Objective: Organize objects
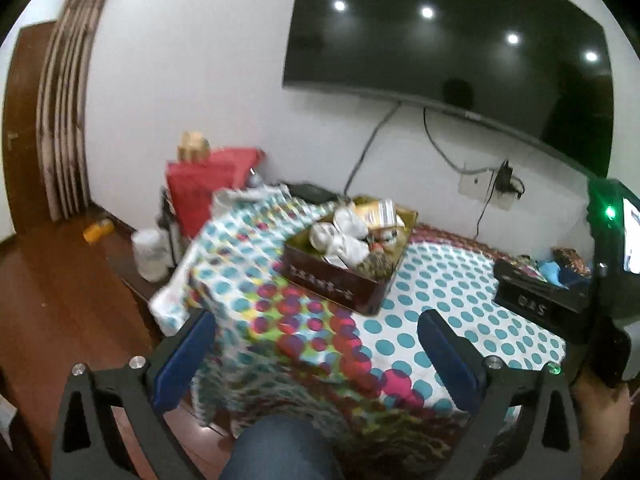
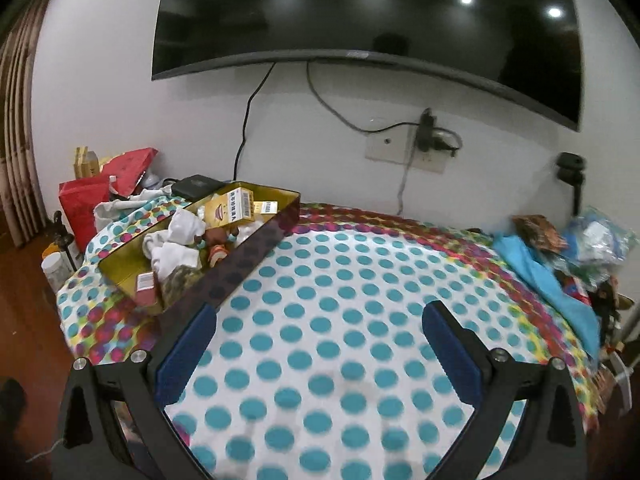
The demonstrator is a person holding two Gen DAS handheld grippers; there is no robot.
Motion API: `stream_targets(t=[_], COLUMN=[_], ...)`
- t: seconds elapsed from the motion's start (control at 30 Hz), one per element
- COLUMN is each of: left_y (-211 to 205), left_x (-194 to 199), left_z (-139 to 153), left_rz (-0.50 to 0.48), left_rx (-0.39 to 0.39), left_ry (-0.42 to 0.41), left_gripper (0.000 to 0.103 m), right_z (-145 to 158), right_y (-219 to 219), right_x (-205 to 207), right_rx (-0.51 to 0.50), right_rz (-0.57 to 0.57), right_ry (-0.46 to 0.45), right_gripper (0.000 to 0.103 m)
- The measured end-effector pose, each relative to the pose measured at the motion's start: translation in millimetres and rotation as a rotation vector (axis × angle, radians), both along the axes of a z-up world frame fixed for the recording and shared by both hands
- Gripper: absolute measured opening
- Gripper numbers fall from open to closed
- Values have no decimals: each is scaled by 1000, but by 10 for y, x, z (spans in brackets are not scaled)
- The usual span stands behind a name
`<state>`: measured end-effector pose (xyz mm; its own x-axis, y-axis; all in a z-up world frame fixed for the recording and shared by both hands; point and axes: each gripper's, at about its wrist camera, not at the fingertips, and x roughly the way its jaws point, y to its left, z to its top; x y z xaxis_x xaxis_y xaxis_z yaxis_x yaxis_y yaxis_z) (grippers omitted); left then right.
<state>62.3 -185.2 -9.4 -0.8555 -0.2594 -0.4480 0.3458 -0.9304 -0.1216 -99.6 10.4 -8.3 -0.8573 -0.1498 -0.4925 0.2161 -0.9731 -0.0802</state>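
Note:
A rectangular tin box (image 1: 340,286) with a gold inside stands on a polka-dot cloth (image 1: 440,300) over the table. It holds white crumpled items, a yellow carton (image 2: 232,208) and small figurines. It also shows in the right wrist view (image 2: 256,256) at the left. My left gripper (image 1: 316,320) is open and empty, held above the table's near left corner, short of the box. My right gripper (image 2: 320,316) is open and empty above the dotted cloth (image 2: 340,280), with the box beside its left finger. The right gripper's body (image 1: 612,280) shows at the left wrist view's right edge.
A wall TV (image 2: 360,12) hangs above, with cables down to a socket (image 2: 408,148). A black box (image 1: 536,292) and a pile of blue cloth (image 2: 532,268) and bags lie at the table's right. Red bags (image 2: 88,204) and a white jar (image 1: 150,256) stand left. My knee (image 1: 280,452) is below.

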Motion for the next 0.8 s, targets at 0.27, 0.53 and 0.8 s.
stream_targets(t=[0.27,0.53,0.8], left_y=[268,580,558], left_x=[292,305,268], left_z=[285,326,219], left_rz=[-40,-21,-17], left_rx=[-54,-113,-104], left_ry=[-31,-59,-108], left_gripper=[103,103,103], right_z=[426,685,548], right_y=[500,625,610], right_x=[910,1237,1199], right_rx=[-117,-107,-99], right_rz=[-14,-8,13], right_ry=[26,127,99], right_gripper=[103,103,103])
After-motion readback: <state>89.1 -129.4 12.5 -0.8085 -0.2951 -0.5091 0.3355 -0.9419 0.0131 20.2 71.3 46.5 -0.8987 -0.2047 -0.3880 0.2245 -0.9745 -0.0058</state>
